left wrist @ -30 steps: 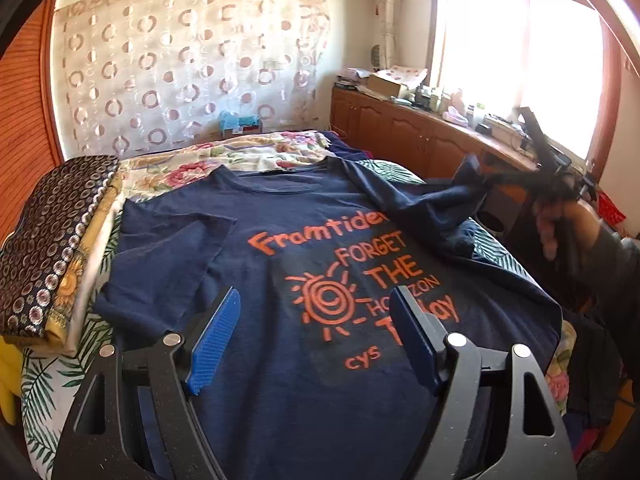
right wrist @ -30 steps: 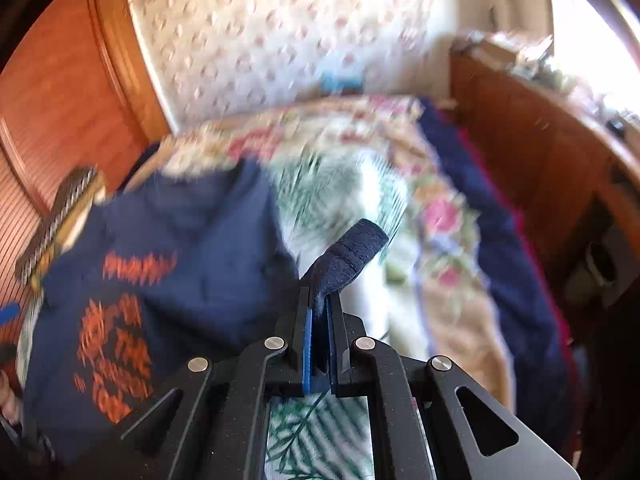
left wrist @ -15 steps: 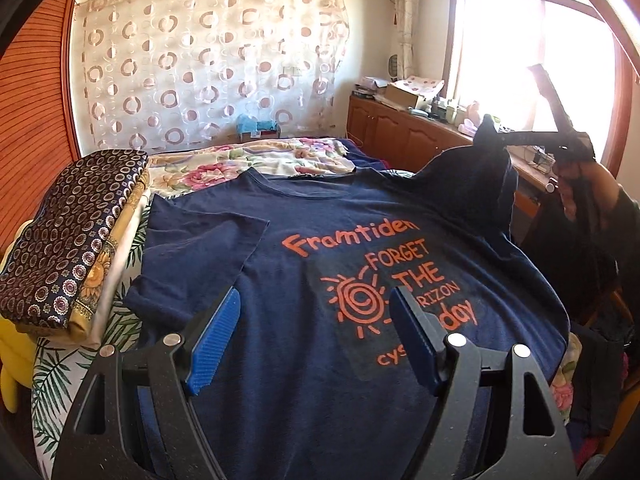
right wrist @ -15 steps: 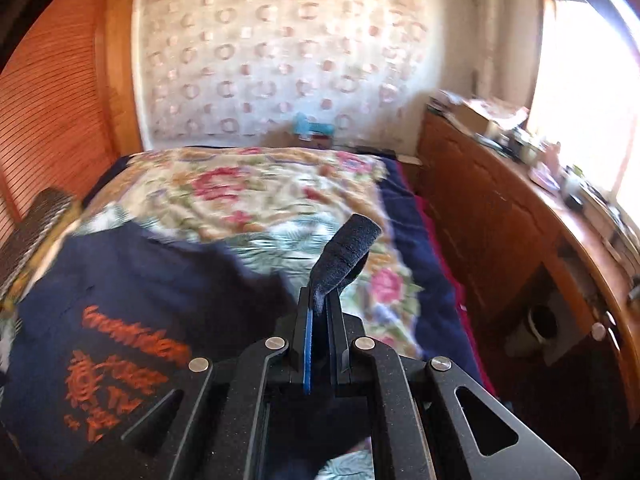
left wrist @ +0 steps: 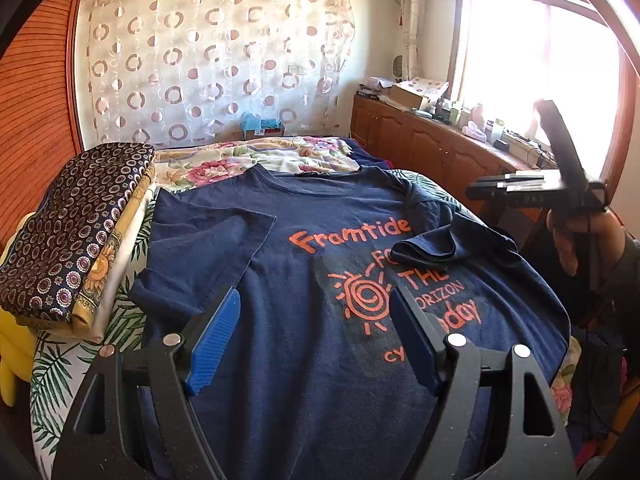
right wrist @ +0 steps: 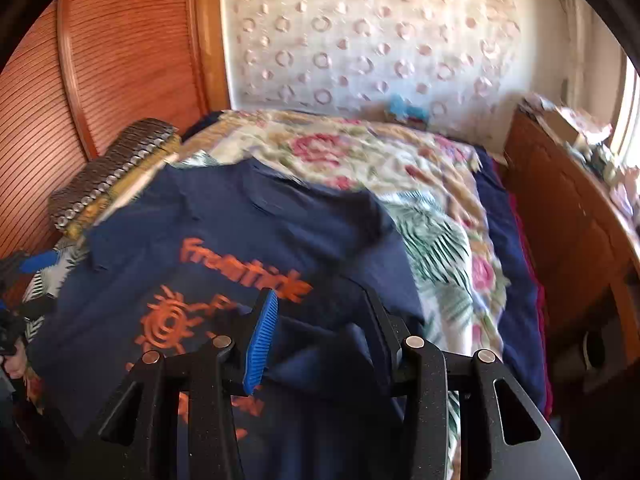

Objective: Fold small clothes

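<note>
1. The dark blue T-shirt [left wrist: 304, 280] lies flat on the flowery bed [left wrist: 256, 156], orange words up
2. One sleeve [left wrist: 448, 240] is flopped over onto its front (all crumpled)
3. The left gripper [left wrist: 316, 336] hangs above the shirt, spread wide, holding nothing
4. The right gripper [right wrist: 320, 332] has just been opening; its jaws are apart with nothing pinched

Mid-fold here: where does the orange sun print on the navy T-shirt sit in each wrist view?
Left wrist: orange sun print is at centre, just beyond the open left hand-held gripper, slightly right of its midline.
Right wrist: the print is lower left, left of the right hand-held gripper, blurred.
Shared landmark: the folded dark patterned cloth stack at the bed's left edge.
</note>
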